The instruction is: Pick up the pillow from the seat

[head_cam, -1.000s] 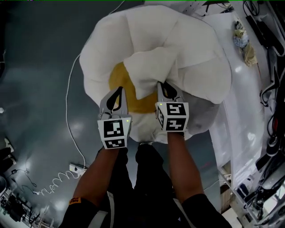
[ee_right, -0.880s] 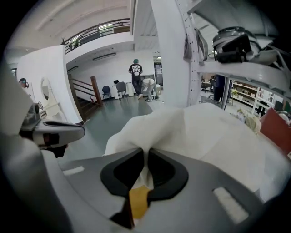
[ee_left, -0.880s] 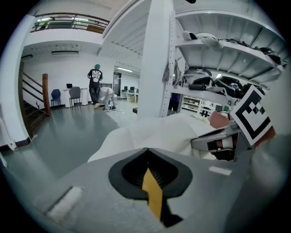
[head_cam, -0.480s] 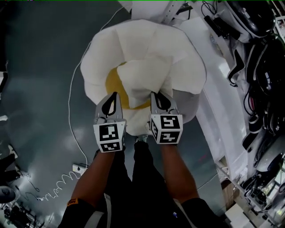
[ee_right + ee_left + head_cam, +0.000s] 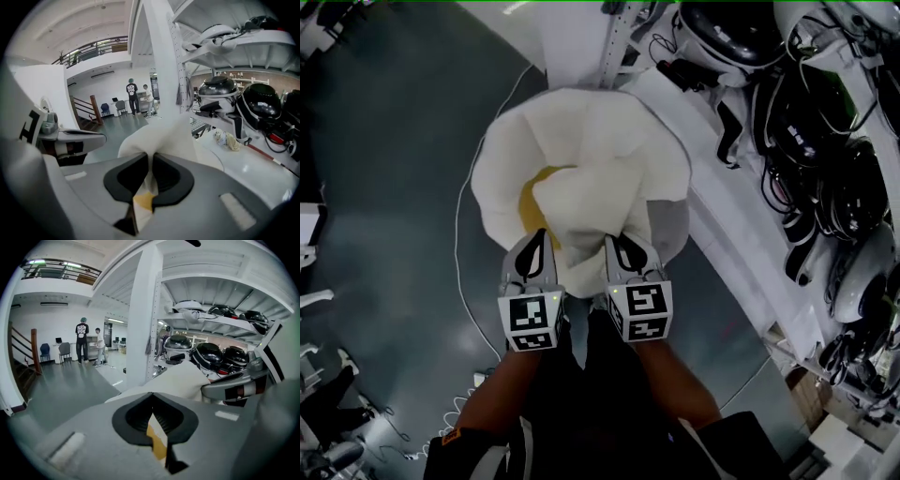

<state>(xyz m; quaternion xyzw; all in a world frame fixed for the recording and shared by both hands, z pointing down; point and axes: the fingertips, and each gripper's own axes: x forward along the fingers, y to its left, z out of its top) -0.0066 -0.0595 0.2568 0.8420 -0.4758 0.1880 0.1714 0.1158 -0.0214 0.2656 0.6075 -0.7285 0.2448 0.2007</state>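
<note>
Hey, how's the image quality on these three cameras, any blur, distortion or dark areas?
Head view: dim, dark floor, the white pillow brightest. Left gripper view: fisheye bends the white pillar, corners black, near jaws soft. Right gripper view: same fisheye, black corners.

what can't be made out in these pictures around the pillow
Head view: the pillow hides whatever lies under it, so no seat can be told.
Left gripper view: the body of the left hand-held gripper hides most of the pillow; only a fold shows between its shut jaws.
Left gripper view: two people far off, too small to tell what they do.
Head view: shelf gear is dark and cut off by the right edge.
</note>
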